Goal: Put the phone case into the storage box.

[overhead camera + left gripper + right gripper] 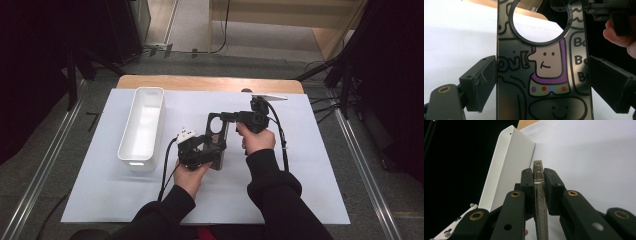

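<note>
The counter (310, 165), under a white sheet, carries a long white bin (142, 127) on its left side; everything else is best placed from that bin. Just to the bin's right, held up above the sheet, is a flat dark phone case (218, 137) with a round camera cutout and a cartoon figure printed on it.

The main risk, as I judge it, is a tug-of-war — both grippers have the one thin case, and if the hands pull or twist out of step it could flex, slip from a pad, or drop onto the sheet beside the bin.

The left gripper (541, 82) comes up from the near side, the hand palm-up beneath it; its jaws straddle the case's long edges, the left pad touching, the right pad with a thin gap, so whether it clamps I cannot tell. The right gripper (539, 192), on the case's side away from the bin, reaches in toward the bin and pinches the case's edge firmly between narrow jaws.
</note>
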